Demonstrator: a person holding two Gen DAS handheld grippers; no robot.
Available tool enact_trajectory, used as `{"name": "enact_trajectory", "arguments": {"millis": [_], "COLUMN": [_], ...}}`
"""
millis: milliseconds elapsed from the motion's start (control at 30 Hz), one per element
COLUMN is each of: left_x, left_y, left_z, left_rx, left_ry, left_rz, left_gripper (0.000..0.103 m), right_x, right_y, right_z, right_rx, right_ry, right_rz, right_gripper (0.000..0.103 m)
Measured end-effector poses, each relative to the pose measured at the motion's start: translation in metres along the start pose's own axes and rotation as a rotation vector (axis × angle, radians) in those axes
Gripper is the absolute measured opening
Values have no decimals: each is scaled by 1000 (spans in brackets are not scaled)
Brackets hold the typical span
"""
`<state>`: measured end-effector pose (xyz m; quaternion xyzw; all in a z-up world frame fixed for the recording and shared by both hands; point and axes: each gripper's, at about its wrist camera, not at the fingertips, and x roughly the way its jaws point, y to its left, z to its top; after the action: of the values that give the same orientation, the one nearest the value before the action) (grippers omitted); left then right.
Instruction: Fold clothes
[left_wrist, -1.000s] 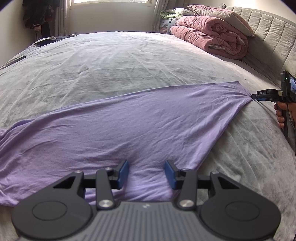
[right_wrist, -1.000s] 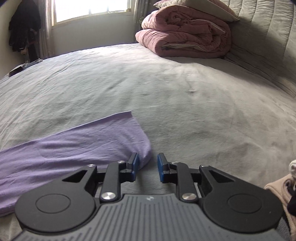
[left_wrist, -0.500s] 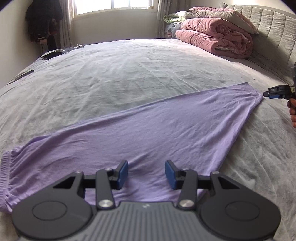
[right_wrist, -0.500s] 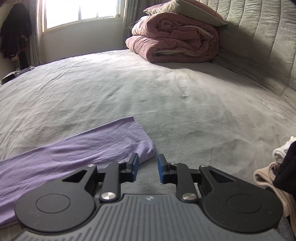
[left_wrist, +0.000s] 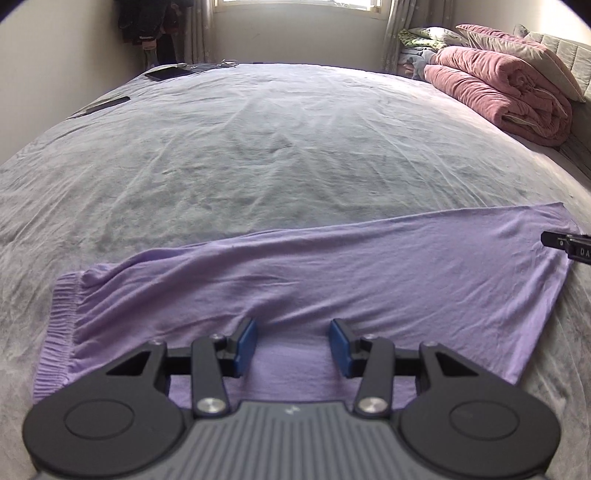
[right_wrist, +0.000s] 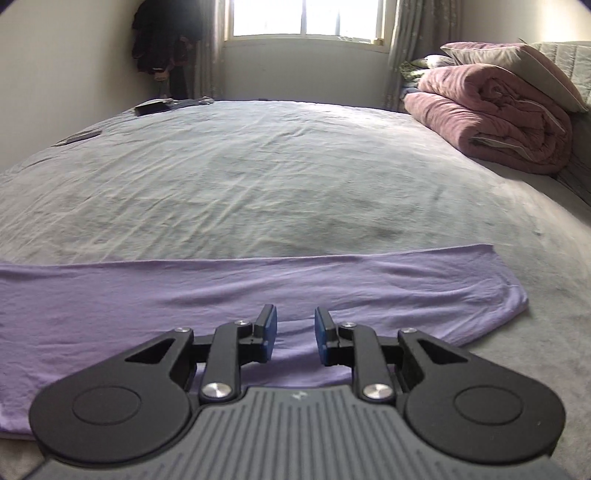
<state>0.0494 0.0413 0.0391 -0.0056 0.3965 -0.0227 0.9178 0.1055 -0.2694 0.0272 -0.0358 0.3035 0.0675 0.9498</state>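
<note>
A long lilac garment (left_wrist: 332, 273) lies flat across the near part of the grey bed (left_wrist: 280, 147), its gathered elastic band (left_wrist: 59, 325) at the left end. My left gripper (left_wrist: 293, 332) hovers over the garment's near edge, open and holding nothing. In the right wrist view the same garment (right_wrist: 221, 295) stretches from the left edge to a rounded end (right_wrist: 506, 295). My right gripper (right_wrist: 295, 326) is above its near edge, open a little with nothing between the pads. The right gripper's tip (left_wrist: 567, 243) shows at the far right of the left wrist view, beside the garment's end.
A folded pink quilt (right_wrist: 495, 122) and a pillow (right_wrist: 517, 62) are stacked against the padded headboard (left_wrist: 576, 55) at the right. Dark flat items (left_wrist: 166, 72) lie at the bed's far left corner. A window (right_wrist: 303, 18) and hanging dark clothes (right_wrist: 162, 37) stand behind the bed.
The garment's right end, drawn taut to the right gripper a second ago, now lies slack and flat. Both cameras swung left; the right gripper moved over the garment.
</note>
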Motion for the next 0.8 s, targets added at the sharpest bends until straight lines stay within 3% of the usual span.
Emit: {"name": "enact_trajectory", "arguments": {"millis": [200, 633, 800], "left_x": [-4, -19, -33], "left_y": [9, 43, 55], "left_z": [1, -1, 1], "left_rx": [-19, -58, -96], "left_ry": [7, -14, -36], "left_rz": [17, 90, 56], "left_gripper": [45, 45, 45], "right_x": [-10, -29, -34], "right_y": [51, 108, 122], "right_z": [-7, -25, -32], "right_rx": [-22, -41, -29], "right_ry": [5, 27, 39], "right_rz": [79, 81, 73], "right_gripper": [24, 24, 24]}}
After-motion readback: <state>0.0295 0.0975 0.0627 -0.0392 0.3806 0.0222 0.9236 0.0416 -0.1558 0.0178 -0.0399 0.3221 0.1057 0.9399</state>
